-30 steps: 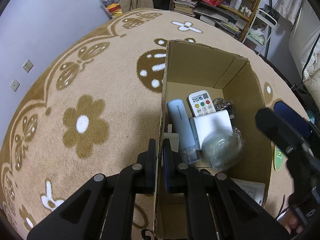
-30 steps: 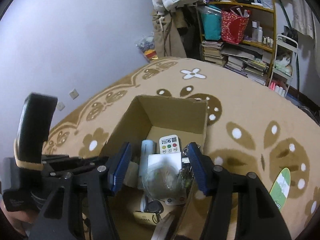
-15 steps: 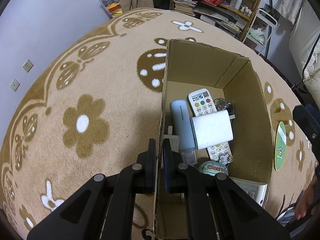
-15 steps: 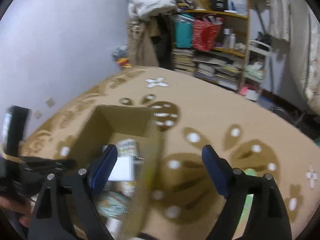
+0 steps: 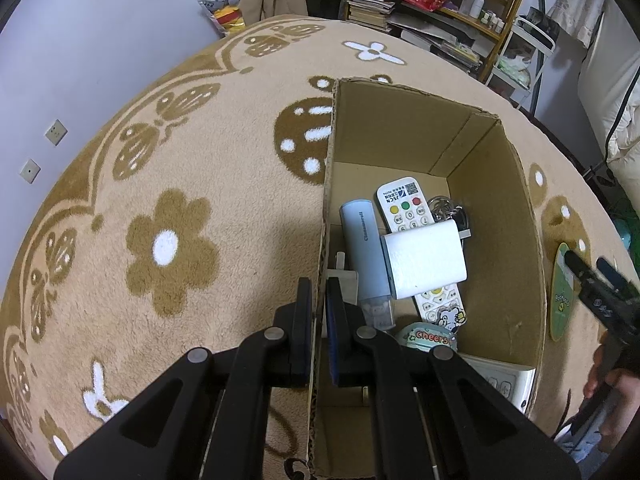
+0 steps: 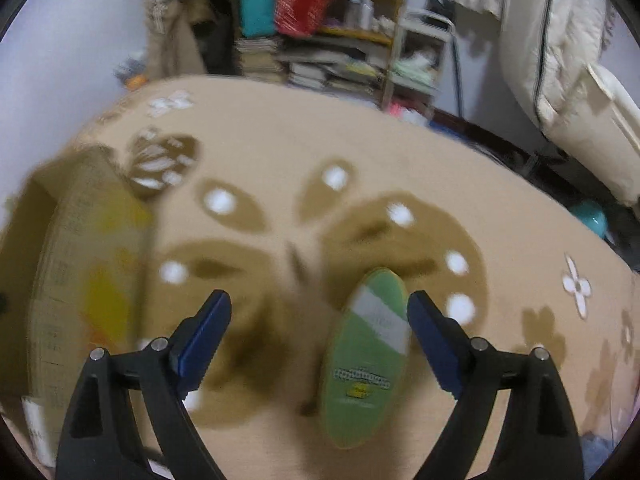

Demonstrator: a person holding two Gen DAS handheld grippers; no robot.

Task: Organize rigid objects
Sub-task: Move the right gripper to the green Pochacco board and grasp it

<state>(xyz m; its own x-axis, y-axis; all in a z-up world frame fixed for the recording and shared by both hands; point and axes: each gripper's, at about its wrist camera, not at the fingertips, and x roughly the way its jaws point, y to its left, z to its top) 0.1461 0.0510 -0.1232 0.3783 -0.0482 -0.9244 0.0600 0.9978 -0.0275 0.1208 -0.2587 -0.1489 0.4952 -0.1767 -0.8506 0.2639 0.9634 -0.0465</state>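
Note:
My left gripper (image 5: pixel 319 320) is shut on the left wall of the open cardboard box (image 5: pixel 516 208), with the wall pinched between its pads. In the box lie a white remote (image 5: pixel 404 208), a pale blue tube (image 5: pixel 364 248), a white roll (image 5: pixel 424 260), keys (image 5: pixel 444 208) and a round "cheers" tin (image 5: pixel 428 338). My right gripper (image 6: pixel 320 332) stands open over the carpet to the right of the box. A flat green oval (image 6: pixel 366 360) lies between its fingers, close to the right one, untouched. In the left wrist view the green oval (image 5: pixel 562 292) lies beside the box, under the right gripper (image 5: pixel 592 280).
The box stands on a beige carpet (image 5: pixel 168 200) with brown flowers. A white flat item (image 5: pixel 500 376) leans in the box's near right corner. Cluttered shelves (image 6: pixel 320 40) and white bedding (image 6: pixel 568 80) line the far side. A hand (image 5: pixel 612 392) shows at the right edge.
My right gripper let a round item drop into the box, opened wide and swung right and down to the green oval. The left gripper kept its hold on the wall.

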